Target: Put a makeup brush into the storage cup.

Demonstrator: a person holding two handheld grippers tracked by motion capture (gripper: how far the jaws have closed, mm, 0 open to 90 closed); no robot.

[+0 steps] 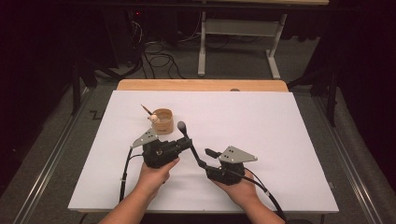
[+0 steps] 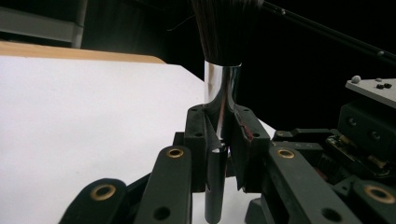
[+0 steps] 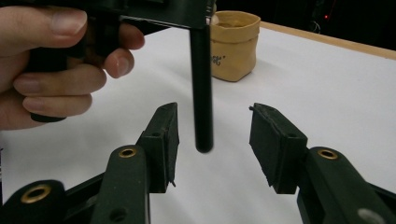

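A black makeup brush (image 1: 192,147) with a dark bristle head and chrome ferrule (image 2: 219,88) stands tilted over the white table. My left gripper (image 1: 187,143) is shut on it just below the ferrule (image 2: 219,135). The brush's black handle (image 3: 201,93) hangs down between the jaws of my right gripper (image 3: 215,114), which stand apart on either side without touching it. In the high view the right gripper (image 1: 208,162) sits at the handle's lower end, to the right of the left one.
A small tan cup (image 1: 162,120) stands behind the left gripper, with a thin stick with a pale tip (image 1: 150,115) leaning out of it. The white board (image 1: 261,126) covers the table; a wooden edge (image 1: 201,85) runs along its back.
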